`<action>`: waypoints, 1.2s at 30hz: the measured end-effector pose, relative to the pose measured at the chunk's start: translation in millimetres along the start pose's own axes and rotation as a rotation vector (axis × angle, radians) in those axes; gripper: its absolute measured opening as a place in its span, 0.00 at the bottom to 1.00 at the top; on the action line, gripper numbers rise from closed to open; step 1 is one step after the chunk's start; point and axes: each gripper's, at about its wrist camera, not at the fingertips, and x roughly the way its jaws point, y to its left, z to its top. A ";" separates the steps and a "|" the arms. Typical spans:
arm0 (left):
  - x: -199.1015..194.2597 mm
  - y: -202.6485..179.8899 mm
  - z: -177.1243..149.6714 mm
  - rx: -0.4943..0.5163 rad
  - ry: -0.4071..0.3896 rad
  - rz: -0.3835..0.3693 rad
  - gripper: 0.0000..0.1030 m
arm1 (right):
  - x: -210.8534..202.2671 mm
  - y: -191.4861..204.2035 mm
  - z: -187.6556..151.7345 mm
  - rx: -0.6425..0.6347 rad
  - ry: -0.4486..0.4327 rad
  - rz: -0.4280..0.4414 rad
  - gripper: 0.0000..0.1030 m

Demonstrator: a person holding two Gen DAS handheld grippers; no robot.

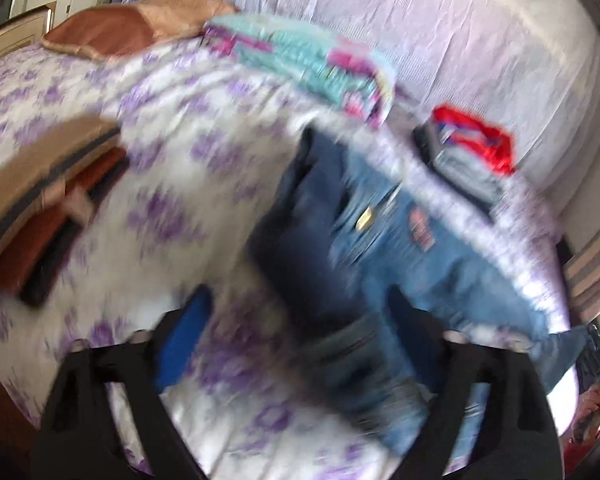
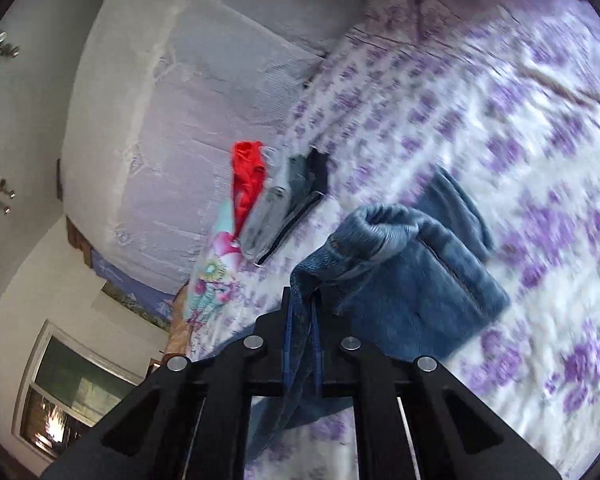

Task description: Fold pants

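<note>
Denim is the whole story here: the jeans (image 1: pixel 384 232) lie crumpled on the purple-flowered bedspread (image 1: pixel 172 152), filling the centre and lower right of the left wrist view, brass button facing up. Everything in that view is smeared with blur, so the fine detail is hard to read.

The right gripper (image 2: pixel 302 312) has its tongs pressed together on a bunched edge of the jeans (image 2: pixel 404 264) at the bottom centre of its view, with cloth trailing down between the fingers. The left gripper (image 1: pixel 300 308) has its tongs spread wide apart, empty, hovering over the fabric at the bottom of its frame.

Handling-wise it looks like heavy, floppy stuff with some body, not slippery, nothing to break. It'll probably sag from a single pinch, so the best bet is a second hold on the waistband or a hem seam, where the layers are thick.

Further out, a folded pile with a red top piece (image 2: pixel 248 176) sits left of centre in the right view, near a pink-and-teal folded blanket (image 1: pixel 312 68) in the upper middle of the left view. Brown folded things (image 1: pixel 48 208) lie at the left edge.
</note>
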 end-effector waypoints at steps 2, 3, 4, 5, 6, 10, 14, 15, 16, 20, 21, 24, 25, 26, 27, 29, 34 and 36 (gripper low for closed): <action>-19.8 -8.0 9.2 0.011 -0.057 -0.042 0.75 | -13.7 25.3 4.5 -0.058 -0.028 0.059 0.08; -26.7 -10.1 9.5 0.017 -0.073 -0.051 0.78 | -22.4 29.0 1.7 -0.080 -0.039 0.065 0.08; -32.3 -10.3 6.3 0.022 -0.077 -0.062 0.81 | -31.0 25.8 -4.7 -0.093 -0.044 0.046 0.08; -32.5 -9.5 1.4 0.020 -0.066 -0.069 0.90 | -39.6 9.9 -17.2 -0.076 -0.033 0.005 0.08; -30.5 -6.8 -5.5 0.014 -0.048 -0.076 0.91 | -44.4 -8.7 -27.0 -0.044 -0.017 -0.028 0.08; -4.8 12.0 -37.8 -0.020 0.078 -0.062 0.91 | -54.1 -124.0 -76.4 0.230 0.116 -0.188 0.08; -1.7 21.4 -44.2 -0.060 0.093 -0.086 0.91 | -66.3 -123.3 -88.2 0.221 0.089 -0.153 0.15; -4.5 18.8 -41.5 -0.063 0.083 -0.091 0.91 | -63.5 -113.0 -86.1 0.181 0.094 -0.159 0.38; -7.1 15.3 -38.5 -0.062 0.071 -0.103 0.92 | -58.1 -104.6 -84.7 0.155 0.107 -0.144 0.61; 3.3 2.7 -28.7 -0.046 0.081 -0.066 0.95 | -36.2 -90.7 -85.1 0.101 0.115 -0.181 0.68; 15.0 3.8 -26.4 -0.059 0.102 -0.037 0.95 | -32.7 -92.3 -84.3 0.105 0.111 -0.184 0.67; 39.8 11.2 -24.5 -0.122 0.150 -0.004 0.95 | -30.6 -98.1 -83.3 0.119 0.088 -0.186 0.52; 38.8 10.3 -23.2 -0.113 0.138 0.000 0.94 | -31.8 -101.2 -82.6 0.132 0.084 -0.181 0.41; 35.7 6.4 -20.9 -0.092 0.128 -0.006 0.79 | -34.9 -104.3 -80.8 0.150 0.073 -0.172 0.32; 32.6 5.5 -20.6 -0.090 0.130 -0.041 0.46 | -37.6 -106.9 -79.2 0.162 0.065 -0.163 0.18; 28.1 8.5 -22.6 -0.108 0.170 -0.128 0.29 | -46.3 -106.8 -78.3 0.163 0.043 -0.129 0.12; 32.2 39.2 -41.7 -0.125 0.175 -0.216 0.22 | -52.0 -126.4 -97.7 0.186 0.092 -0.153 0.07; 32.8 48.3 -41.7 -0.144 0.177 -0.278 0.20 | -52.7 -131.7 -101.6 0.158 0.109 -0.112 0.06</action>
